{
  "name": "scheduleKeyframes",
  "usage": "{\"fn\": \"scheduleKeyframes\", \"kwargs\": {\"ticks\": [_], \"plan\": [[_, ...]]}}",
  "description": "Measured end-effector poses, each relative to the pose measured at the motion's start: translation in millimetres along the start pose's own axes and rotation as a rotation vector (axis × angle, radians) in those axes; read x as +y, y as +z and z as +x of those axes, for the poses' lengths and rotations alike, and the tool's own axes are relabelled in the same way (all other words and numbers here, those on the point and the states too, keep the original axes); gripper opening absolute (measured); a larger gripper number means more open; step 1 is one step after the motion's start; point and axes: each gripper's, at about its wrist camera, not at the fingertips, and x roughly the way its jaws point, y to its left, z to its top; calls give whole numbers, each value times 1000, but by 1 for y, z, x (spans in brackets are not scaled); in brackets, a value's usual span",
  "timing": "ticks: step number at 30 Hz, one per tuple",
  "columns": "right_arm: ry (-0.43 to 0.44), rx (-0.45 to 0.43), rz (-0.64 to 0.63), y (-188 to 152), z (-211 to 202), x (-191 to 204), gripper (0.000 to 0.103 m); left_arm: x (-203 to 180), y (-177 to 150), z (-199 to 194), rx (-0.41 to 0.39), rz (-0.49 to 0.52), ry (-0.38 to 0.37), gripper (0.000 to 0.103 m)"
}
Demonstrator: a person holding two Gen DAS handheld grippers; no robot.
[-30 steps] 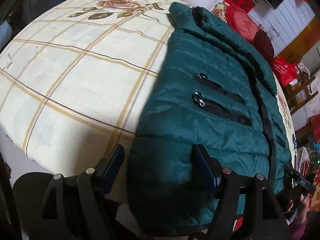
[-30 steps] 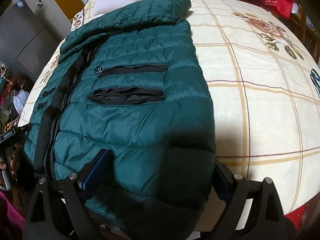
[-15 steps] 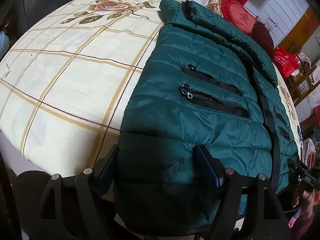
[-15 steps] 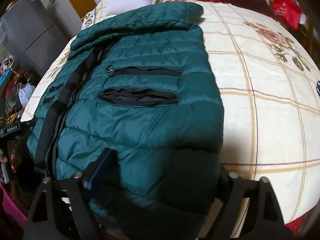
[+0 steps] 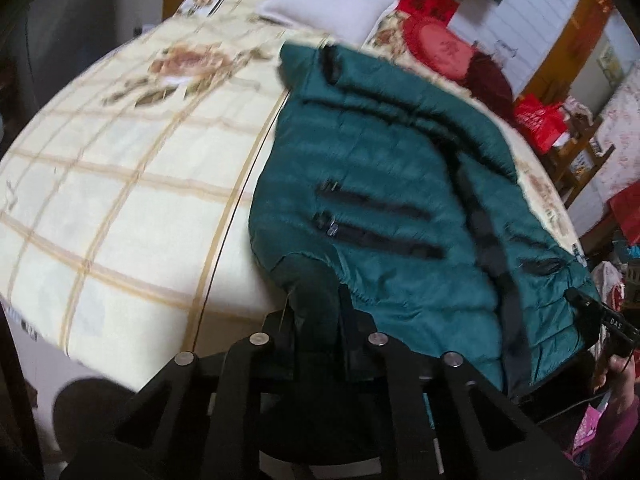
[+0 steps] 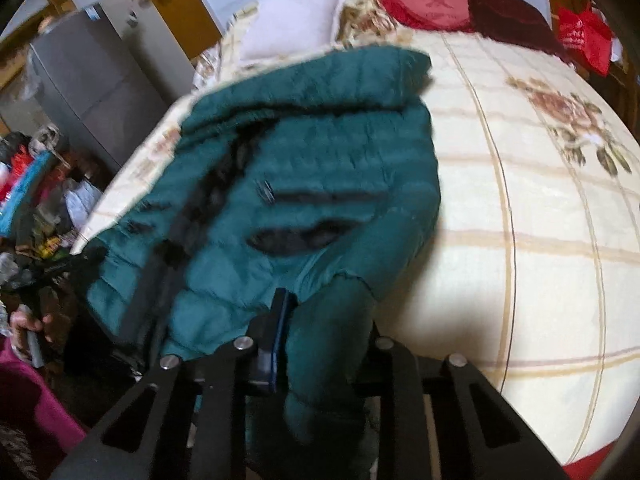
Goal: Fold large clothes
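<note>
A dark green quilted jacket (image 5: 400, 168) lies front up on the bed, with its collar far away and two black zip pockets showing. My left gripper (image 5: 316, 304) has its jaws closing tight on the jacket's near left hem corner, which bunches between the pads. In the right wrist view the same jacket (image 6: 312, 160) is blurred. There my right gripper (image 6: 324, 320) has its jaws closing on the near right hem corner, with a thick fold of fabric pressed between them. Both corners are raised off the bed.
The bed (image 5: 120, 200) has a cream checked cover with rose prints. At its head lie a white pillow (image 5: 328, 4) and a red round cushion (image 5: 440, 46). A grey cabinet (image 6: 92, 80) and floor clutter stand left of the bed. A person's hand (image 6: 28, 320) holds the other gripper's handle.
Both grippers were open around the jacket's hem; now both have closed on it. Both have risen, lifting the near corners and bunching the fabric.
</note>
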Motion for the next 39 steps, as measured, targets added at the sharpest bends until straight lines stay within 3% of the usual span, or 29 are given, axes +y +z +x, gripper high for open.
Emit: {"fn": "scheduleKeyframes", "kwargs": {"ticks": [9,17,23,30,36,39], "plan": [[5,-138,16,55,-29,-2,24,-10,60,-35,-144,-23,-50,0],[-51,-213,33,126,-19,-12,24,-18,132,-31,-226,-79,-60,0],[-88,-232,81,193,14,-27,24,-23,195,4,-248,-115,-23,0],[-162,-190,189,249,82,-66,24,-16,255,73,-232,-159,87,0],[-190,-146,245,268,143,-93,24,1,273,134,-167,-213,111,0],[-201,-140,281,273,164,-101,24,13,276,150,-162,-268,57,0]]}}
